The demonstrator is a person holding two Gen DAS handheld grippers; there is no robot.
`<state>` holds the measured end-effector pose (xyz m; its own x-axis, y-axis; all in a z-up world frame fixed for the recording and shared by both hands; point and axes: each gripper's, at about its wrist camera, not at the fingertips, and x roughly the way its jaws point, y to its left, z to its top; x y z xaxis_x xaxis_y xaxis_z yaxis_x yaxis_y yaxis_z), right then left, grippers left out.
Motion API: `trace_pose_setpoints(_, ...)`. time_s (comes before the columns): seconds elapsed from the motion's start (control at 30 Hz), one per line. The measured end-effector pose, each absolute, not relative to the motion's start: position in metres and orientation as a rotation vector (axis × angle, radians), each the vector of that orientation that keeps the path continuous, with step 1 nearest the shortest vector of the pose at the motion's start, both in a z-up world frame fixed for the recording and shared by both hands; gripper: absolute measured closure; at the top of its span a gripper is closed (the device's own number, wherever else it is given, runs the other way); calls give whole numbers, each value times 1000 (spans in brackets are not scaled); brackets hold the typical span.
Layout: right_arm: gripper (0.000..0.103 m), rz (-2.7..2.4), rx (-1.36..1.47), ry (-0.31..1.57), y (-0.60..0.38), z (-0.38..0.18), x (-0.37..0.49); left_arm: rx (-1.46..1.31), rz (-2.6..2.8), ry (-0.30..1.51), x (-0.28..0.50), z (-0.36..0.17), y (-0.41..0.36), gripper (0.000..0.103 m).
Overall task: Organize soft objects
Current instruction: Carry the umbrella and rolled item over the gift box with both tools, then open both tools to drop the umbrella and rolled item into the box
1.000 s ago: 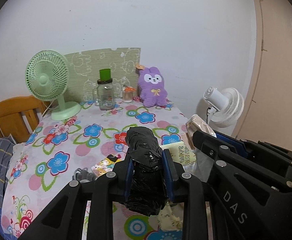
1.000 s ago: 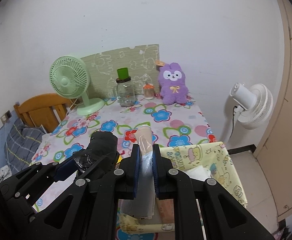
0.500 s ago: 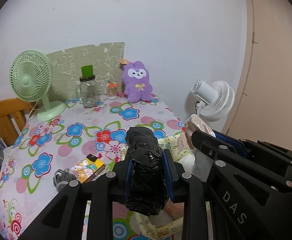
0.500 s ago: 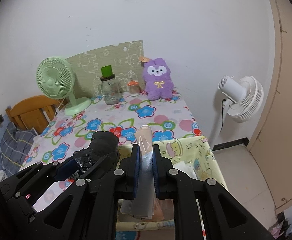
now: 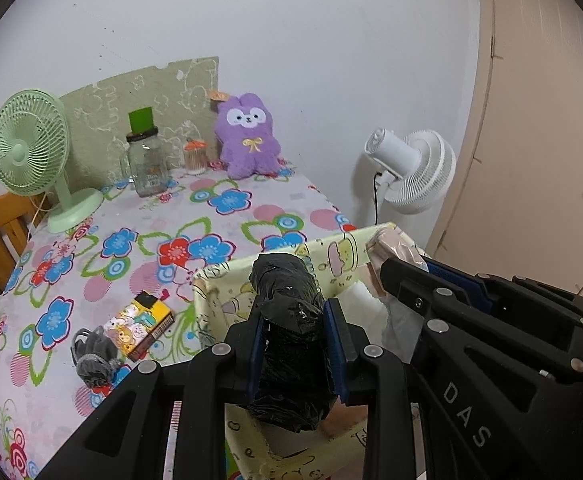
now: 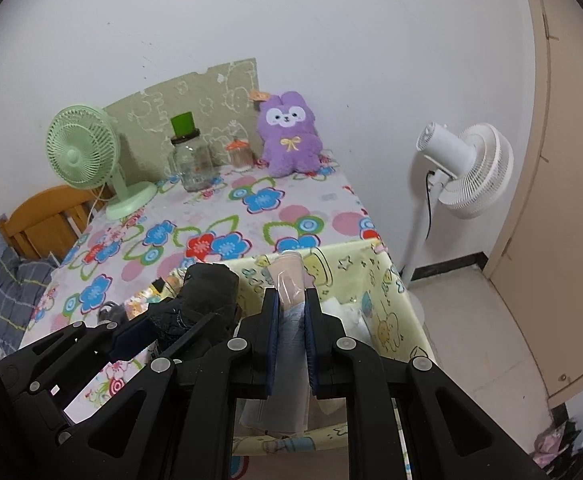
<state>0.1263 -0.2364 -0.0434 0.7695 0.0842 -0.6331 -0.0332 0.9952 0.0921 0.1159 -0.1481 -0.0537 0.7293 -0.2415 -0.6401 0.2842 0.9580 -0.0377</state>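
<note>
Tongs, left [image 5: 294, 340]: pinching a black plastic-wrapped bundle [image 5: 287, 320], pads pressed into both its sides; held above the near corner of the yellow fabric bin [image 5: 211, 280].
Tongs, right [image 6: 291, 332]: nearly pressed together on a thin packet in clear wrap [image 6: 289, 312], beige tip poking up past the pads; also over the bin.
Bundle risk: bulky and squashy, bottom end bulging below the pads; likely to catch on the bin's soft wall and fold it inward if let go too near the rim.
Packet risk: slick wrap, narrow grip; could slide out early or land on the floor side, since the bin sits at the bench [image 6: 251, 200] edge.
Crowding risk: both tongs side by side, very near each other; knocking together could jolt either load loose.
Bin risk: floppy walls, white things already inside; a push from above might tip it off the edge.
Nearby, untouched: cartoon box [image 5: 141, 326] and grey scrunchie [image 5: 93, 358] on the bench left of the bin; purple plush [image 5: 248, 138] well back by the wall.
</note>
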Motion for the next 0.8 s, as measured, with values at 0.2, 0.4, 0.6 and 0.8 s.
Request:
trace_pose_setpoints(0.2, 88, 40, 78, 722, -242, -57, 133, 81, -291, 733, 122, -65, -154, 71)
trace_pose_setpoints(0.4, 88, 26, 98, 752, -247, -68, 139, 93, -293, 759, 125, -72, -159, 47)
trace_pose_setpoints(0.6, 86, 21, 101, 772, -248, -74, 144, 103, -299, 759, 125, -74, -162, 26)
trace_pose_setpoints(0.8, 59, 8, 94, 776, -250, -75, 145, 106, -297, 763, 123, -75, -163, 22)
